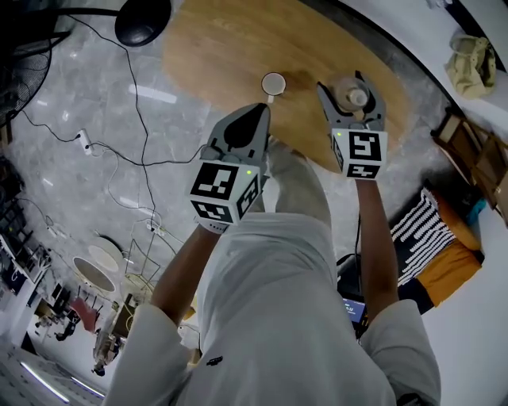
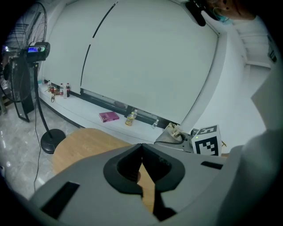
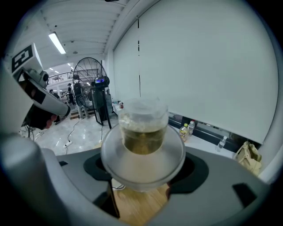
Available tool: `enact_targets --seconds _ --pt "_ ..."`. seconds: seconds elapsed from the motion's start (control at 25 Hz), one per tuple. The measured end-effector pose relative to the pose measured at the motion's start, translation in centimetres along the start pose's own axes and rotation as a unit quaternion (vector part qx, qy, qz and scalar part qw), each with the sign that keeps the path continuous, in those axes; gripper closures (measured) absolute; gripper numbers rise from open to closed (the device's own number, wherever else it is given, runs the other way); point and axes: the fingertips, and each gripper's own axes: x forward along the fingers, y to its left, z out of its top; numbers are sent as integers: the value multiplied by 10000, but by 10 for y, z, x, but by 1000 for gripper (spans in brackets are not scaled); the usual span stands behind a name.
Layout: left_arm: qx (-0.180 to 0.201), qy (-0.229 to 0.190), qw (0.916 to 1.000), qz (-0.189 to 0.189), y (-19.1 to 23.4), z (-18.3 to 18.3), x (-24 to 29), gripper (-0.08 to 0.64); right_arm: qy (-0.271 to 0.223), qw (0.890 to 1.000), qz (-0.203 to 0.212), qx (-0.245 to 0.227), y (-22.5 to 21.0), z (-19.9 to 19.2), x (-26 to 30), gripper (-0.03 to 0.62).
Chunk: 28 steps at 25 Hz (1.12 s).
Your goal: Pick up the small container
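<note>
The small container [image 1: 355,97] is a clear cup with a wide rim and yellowish contents. It hangs above the round wooden table [image 1: 214,47], with my right gripper [image 1: 355,86] shut on it. In the right gripper view the container [image 3: 142,132] fills the gap between the jaws of that gripper [image 3: 142,171], and its rim covers their tips. My left gripper [image 1: 260,108] hovers at the table's near edge, left of the right one, with nothing in it. In the left gripper view the tips of the left gripper [image 2: 141,149] touch. A small white round object [image 1: 273,83] lies on the table between the grippers.
A black fan base [image 1: 143,20] stands on the floor beyond the table, with cables [image 1: 119,151] trailing over the grey tiles. A striped cushion [image 1: 425,234] lies at the right. The window ledge [image 2: 88,115] holds bottles and a pink book [image 2: 108,116].
</note>
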Motion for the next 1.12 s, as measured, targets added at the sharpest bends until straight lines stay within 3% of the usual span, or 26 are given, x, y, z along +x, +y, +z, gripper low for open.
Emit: enact_targets --seconds 1.12 --pt "115 -932 9955 -111 -47 61 -95 540 -264 9996 -56 13 20 95 -131 255"
